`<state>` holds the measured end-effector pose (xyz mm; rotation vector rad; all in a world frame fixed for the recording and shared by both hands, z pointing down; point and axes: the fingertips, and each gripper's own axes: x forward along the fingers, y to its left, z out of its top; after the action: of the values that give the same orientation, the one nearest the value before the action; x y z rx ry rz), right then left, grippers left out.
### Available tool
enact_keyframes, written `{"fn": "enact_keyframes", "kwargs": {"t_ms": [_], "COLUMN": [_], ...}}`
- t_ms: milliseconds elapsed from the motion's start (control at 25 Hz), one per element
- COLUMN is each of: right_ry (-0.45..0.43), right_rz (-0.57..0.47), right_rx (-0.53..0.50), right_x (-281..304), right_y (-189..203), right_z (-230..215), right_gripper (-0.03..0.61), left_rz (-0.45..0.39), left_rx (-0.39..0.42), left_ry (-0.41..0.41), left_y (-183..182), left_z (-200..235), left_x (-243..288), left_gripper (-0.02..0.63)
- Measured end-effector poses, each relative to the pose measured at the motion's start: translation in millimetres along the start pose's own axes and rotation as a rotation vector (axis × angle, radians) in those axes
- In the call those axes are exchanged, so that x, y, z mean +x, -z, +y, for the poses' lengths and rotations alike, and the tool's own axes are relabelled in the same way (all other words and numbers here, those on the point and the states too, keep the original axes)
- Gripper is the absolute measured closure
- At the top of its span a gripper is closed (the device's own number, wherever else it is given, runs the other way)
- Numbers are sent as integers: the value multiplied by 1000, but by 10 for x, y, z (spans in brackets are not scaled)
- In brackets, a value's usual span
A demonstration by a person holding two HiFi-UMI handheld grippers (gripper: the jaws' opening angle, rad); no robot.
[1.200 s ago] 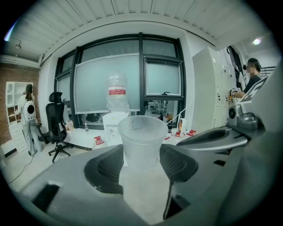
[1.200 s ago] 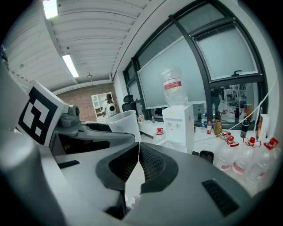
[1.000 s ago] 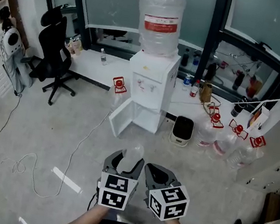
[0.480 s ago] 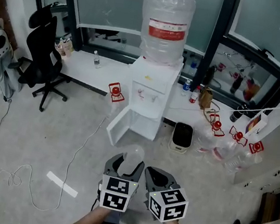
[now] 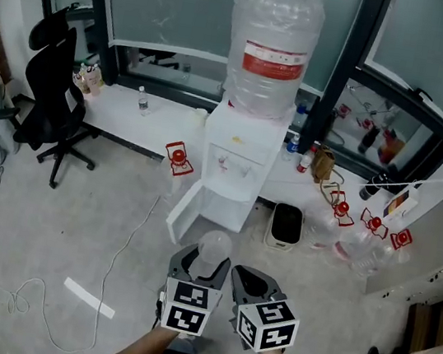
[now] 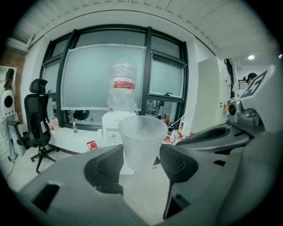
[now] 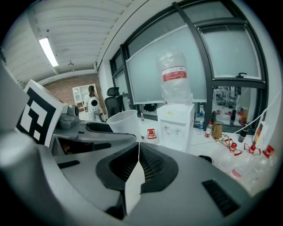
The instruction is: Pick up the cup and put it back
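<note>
Two hand-held grippers sit side by side at the lower centre of the head view, each bearing one marker cube and each held on one bare forearm. The left claw (image 5: 202, 262) is clamped on one translucent plastic cup (image 5: 214, 247). In the left gripper view its two ribbed pads (image 6: 176, 162) press on opposite sides of the cup's lower wall. The cup stands upright, mouth upward, held in the air above the grey floor (image 5: 74, 215) and in front of the dispenser. The right claw (image 5: 253, 282) lies just beside the left one. The right gripper view shows its two jaws brought together, with only a thin seam and nothing between them. One white water dispenser (image 5: 246, 155) stands against the low white worktop (image 5: 122, 119) under the windows. It carries one large inverted bottle (image 5: 274, 43) with a red label, and its one lower door (image 5: 187, 208) hangs open to the left. One small water bottle (image 5: 143, 100) stands on the worktop left of the dispenser. One black office chair (image 5: 47, 90) stands on the floor at far left. One red-capped jug (image 5: 176, 158) stands just left of the dispenser. Further clear jugs with red caps (image 5: 372, 227) lie in a cluster on its right, too overlapped to count. One small white box with a black top (image 5: 285, 224) sits on the floor beside the dispenser's right side. One white cable (image 5: 124, 240) trails across the floor at left.
</note>
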<state>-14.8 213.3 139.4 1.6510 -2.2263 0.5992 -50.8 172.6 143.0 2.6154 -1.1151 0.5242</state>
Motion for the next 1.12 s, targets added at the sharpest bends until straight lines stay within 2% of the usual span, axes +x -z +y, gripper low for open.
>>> {"fn": "enact_keyframes", "kwargs": {"t_ms": [360, 600, 840, 1120], "right_ry": [61, 81, 69, 14], "right_rz": [-26, -28, -28, -39], "right_rx": [-10, -20, -28, -52], "right_x": [456, 599, 787, 1100], "right_y": [-345, -427, -487, -647], "right_z": [34, -21, -130, -415], "right_gripper": [557, 557, 557, 557], "left_rz": [-5, -7, -17, -8], "left_rx": [7, 4, 2, 7], "left_ry": [55, 72, 61, 25], "left_y": [-101, -115, -147, -212], "left_z": [446, 577, 695, 787], "left_x": [261, 387, 563, 938], "left_gripper": [353, 353, 353, 353]}}
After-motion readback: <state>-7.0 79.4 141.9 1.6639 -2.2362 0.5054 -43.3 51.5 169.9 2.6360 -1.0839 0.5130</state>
